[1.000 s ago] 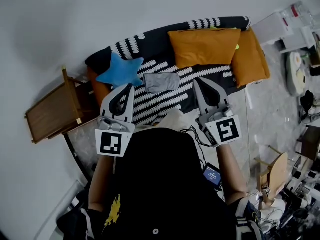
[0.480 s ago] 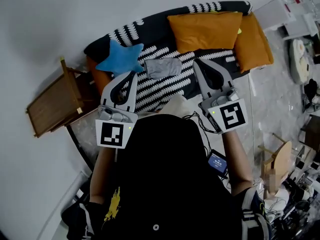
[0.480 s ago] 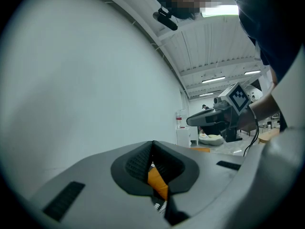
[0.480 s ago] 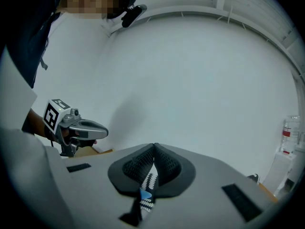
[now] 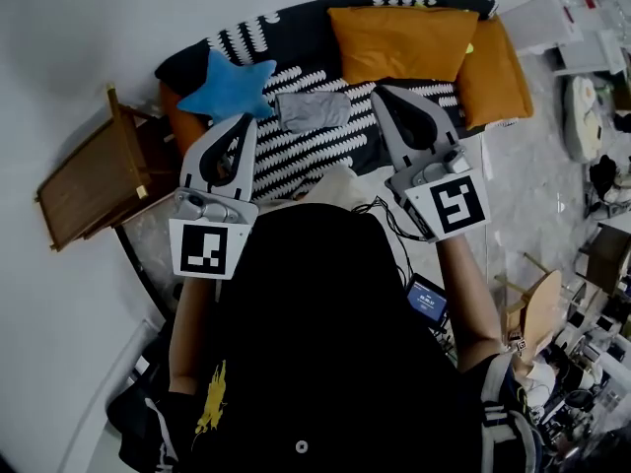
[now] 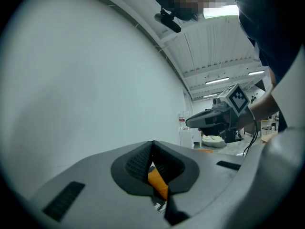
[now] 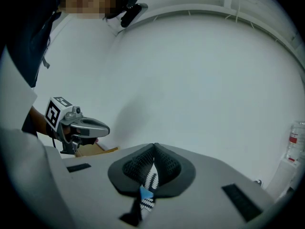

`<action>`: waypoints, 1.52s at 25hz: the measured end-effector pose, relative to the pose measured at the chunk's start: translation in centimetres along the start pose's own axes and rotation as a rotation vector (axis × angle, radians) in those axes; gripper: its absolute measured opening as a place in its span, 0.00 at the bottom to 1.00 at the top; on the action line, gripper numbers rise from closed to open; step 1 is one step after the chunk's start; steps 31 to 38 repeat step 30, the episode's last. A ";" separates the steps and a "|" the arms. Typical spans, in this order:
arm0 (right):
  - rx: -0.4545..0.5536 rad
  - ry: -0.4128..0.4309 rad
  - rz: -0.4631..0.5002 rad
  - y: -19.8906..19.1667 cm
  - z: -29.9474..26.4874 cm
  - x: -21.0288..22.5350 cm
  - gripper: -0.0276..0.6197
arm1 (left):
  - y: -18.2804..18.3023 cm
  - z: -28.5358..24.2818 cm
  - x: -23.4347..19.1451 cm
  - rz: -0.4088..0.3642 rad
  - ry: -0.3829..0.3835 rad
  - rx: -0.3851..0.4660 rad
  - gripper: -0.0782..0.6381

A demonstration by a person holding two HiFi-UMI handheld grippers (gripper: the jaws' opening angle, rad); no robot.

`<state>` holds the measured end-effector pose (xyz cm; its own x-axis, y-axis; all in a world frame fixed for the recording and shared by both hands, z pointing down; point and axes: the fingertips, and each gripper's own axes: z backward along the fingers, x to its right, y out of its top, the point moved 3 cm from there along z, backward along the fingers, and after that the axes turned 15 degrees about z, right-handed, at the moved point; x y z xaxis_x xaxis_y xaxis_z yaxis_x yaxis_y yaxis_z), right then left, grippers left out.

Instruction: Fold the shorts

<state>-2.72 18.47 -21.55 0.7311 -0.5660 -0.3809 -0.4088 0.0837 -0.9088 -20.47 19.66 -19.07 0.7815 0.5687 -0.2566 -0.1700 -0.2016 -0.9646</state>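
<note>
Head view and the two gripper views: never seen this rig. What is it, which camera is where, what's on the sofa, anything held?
No robot here: a person holds a two-jaw gripper in each hand; the marker cubes belong to them. The head view looks down from the person's head onto the left gripper and right gripper. The other two cameras ride on the grippers and look along their jaws. Ahead stands a sofa with a black-and-white patterned cover. On it lie small grey shorts, a blue star-shaped cushion and orange cushions. Both grippers are shut and hold nothing.
</note>
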 end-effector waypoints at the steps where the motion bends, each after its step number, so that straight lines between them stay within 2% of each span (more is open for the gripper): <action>1: 0.012 -0.003 -0.006 0.4 0.0 -0.1 0.06 | 0.0 0.2 0.1 -0.001 0.001 0.002 0.13; 6: 0.024 0.005 -0.001 0.7 0.1 -0.4 0.07 | -0.3 0.5 0.4 0.003 0.008 -0.002 0.13; 10: -0.003 0.014 0.005 0.4 0.3 -0.4 0.07 | -0.2 0.7 0.7 0.008 0.010 -0.008 0.13; 15: 0.029 0.021 0.007 0.6 0.0 -0.3 0.07 | -0.8 0.5 0.6 0.014 0.016 -0.028 0.13; 22: 0.006 0.025 0.007 -0.2 0.2 -0.5 0.07 | -2.1 0.2 0.9 0.023 0.007 -0.048 0.13; 30: -0.019 0.049 -0.027 -1.5 0.8 -2.4 0.07 | -2.9 0.4 0.3 0.053 0.045 -0.040 0.13; 38: -0.019 0.049 -0.027 -1.5 0.8 -2.4 0.07 | -2.9 0.4 0.3 0.053 0.045 -0.040 0.13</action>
